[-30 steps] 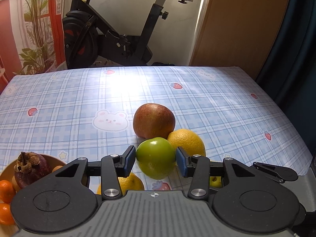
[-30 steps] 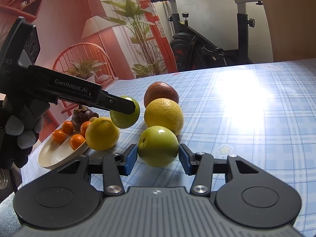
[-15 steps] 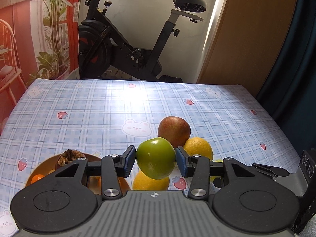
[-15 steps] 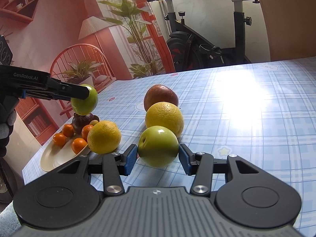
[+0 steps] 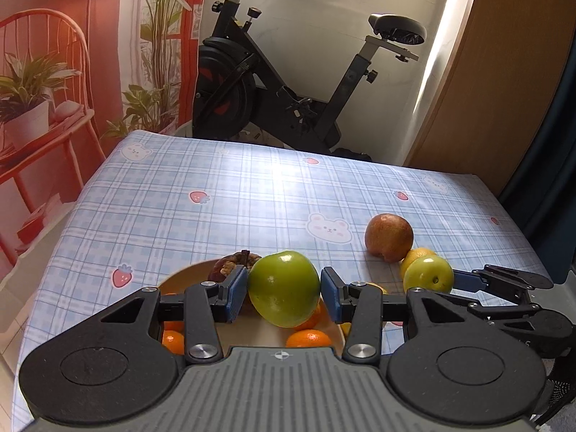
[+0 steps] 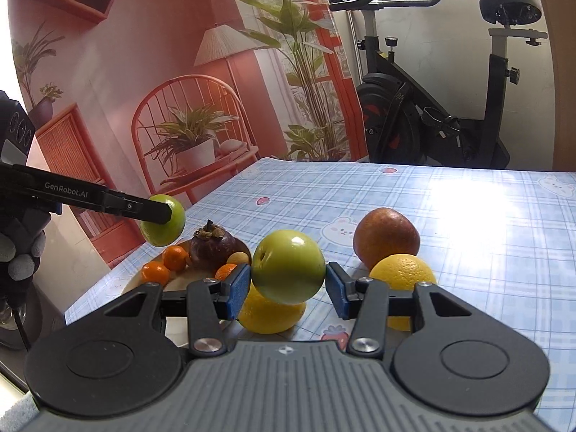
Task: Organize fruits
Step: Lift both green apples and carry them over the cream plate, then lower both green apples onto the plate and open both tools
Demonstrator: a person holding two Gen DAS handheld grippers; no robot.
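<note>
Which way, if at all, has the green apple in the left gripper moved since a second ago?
Yes. The green apple in the left gripper has gone left, from beside the red apple to above the plate.

This is a room in a home. A black exercise bike (image 5: 288, 82) stands against a plain white wall (image 5: 316, 28) just behind the table (image 5: 223, 194), which wears a pale blue checked oilcloth printed with little bears and strawberries. To one side hangs a large printed backdrop (image 6: 118, 82) picturing an orange-red room with a rattan chair, potted plants, a floor lamp and wall shelves. A wooden door panel (image 5: 496, 82) and a dark curtain (image 5: 554, 165) close the other side, and daylight glares on the cloth.
</note>
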